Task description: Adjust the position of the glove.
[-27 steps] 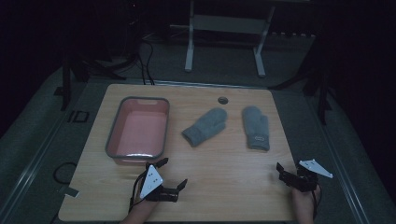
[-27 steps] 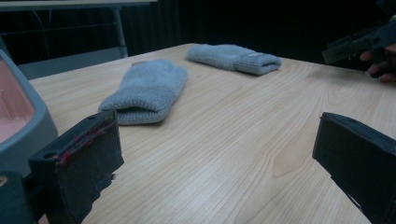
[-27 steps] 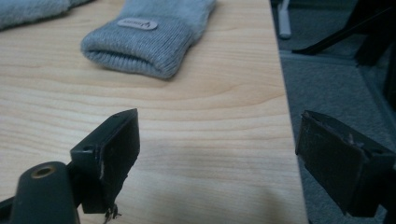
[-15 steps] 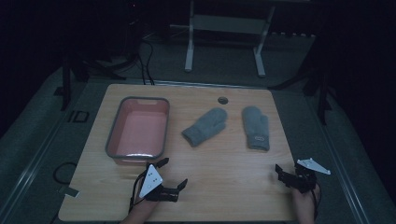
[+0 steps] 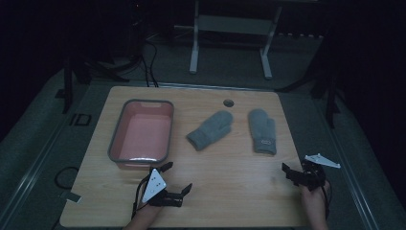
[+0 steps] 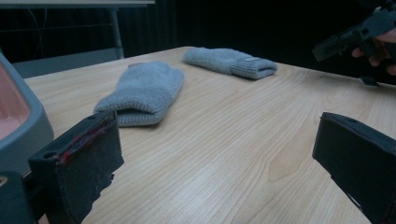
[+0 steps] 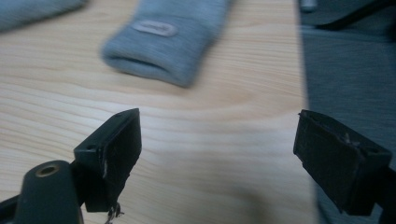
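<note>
Left tool [image 5: 174,184], right tool [image 5: 298,174]: both agape, empty, at worktop [image 5: 230,191] near edge. Two grey mittens [image 5: 210,129] [image 5: 263,130] mid-worktop, right of pink tub [image 5: 141,136]. Risk: soft knit may bunch or slip from a shallow pinch.

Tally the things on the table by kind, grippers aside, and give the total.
Grey mittens: 2, left mitten and right mitten
Pink tub with grey rim: 1
Total: 3
</note>
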`<action>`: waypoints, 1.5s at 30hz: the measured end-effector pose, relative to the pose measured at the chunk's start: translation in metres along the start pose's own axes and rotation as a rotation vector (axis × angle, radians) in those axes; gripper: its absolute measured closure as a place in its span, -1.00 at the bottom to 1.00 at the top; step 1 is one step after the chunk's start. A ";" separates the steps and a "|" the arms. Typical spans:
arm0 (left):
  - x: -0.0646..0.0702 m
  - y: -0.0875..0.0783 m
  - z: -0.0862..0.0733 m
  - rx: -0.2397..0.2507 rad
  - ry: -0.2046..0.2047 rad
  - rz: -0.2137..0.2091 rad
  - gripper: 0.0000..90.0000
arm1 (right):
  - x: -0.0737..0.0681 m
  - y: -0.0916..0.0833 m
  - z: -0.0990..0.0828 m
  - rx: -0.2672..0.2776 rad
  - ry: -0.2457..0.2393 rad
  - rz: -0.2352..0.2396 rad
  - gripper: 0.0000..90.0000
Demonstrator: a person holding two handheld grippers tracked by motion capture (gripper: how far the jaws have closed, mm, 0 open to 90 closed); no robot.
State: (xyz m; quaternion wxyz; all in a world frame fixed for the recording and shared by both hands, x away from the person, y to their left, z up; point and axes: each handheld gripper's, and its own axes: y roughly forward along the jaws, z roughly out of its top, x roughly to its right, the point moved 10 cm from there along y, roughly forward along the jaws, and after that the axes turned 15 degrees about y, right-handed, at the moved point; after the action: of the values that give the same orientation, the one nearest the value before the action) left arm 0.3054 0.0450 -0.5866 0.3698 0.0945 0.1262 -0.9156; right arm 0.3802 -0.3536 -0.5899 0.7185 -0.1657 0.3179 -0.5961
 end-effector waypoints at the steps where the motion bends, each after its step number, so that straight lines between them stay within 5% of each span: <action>1: 0.000 0.000 0.000 0.001 -0.003 0.000 -0.96 | -0.004 0.001 0.002 -0.004 -0.005 0.012 -0.68; 5: 0.000 0.000 0.000 0.003 -0.008 -0.002 -0.96 | -0.021 0.008 0.011 -0.042 -0.033 0.068 -0.70; 12: 0.000 0.000 0.000 0.004 -0.007 -0.002 -0.96 | -0.050 0.014 0.038 -0.014 -0.080 0.105 -0.68; 16: 0.000 0.000 0.000 0.004 -0.005 -0.004 -0.96 | -0.067 0.019 0.046 -0.065 -0.136 0.128 -0.63; 19: 0.000 0.000 0.000 0.005 -0.006 -0.004 -0.96 | -0.083 0.022 0.056 -0.036 -0.121 0.181 -0.66; 22: 0.000 0.000 0.000 0.004 -0.006 -0.004 -0.96 | -0.093 0.027 0.063 -0.019 -0.169 0.173 -0.69; 31: -0.001 0.000 0.000 0.004 -0.009 -0.005 -0.96 | -0.127 0.046 0.076 -0.042 -0.203 0.218 -0.71; 37: -0.001 0.000 0.000 0.003 -0.013 -0.007 -0.96 | -0.148 0.066 0.076 -0.115 -0.221 0.248 -0.70; 41: -0.001 0.000 0.000 0.004 -0.013 -0.008 -0.96 | -0.160 0.079 0.076 -0.129 -0.251 0.213 -0.71; 45: -0.001 0.000 0.000 0.005 -0.015 -0.009 -0.96 | -0.175 0.095 0.074 -0.181 -0.227 0.263 -0.70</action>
State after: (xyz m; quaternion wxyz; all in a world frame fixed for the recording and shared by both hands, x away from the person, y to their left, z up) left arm 0.3060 0.0459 -0.5864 0.3666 0.0880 0.1215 -0.9182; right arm 0.4844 -0.1737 -0.5478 0.8035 -0.2526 0.3061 -0.4437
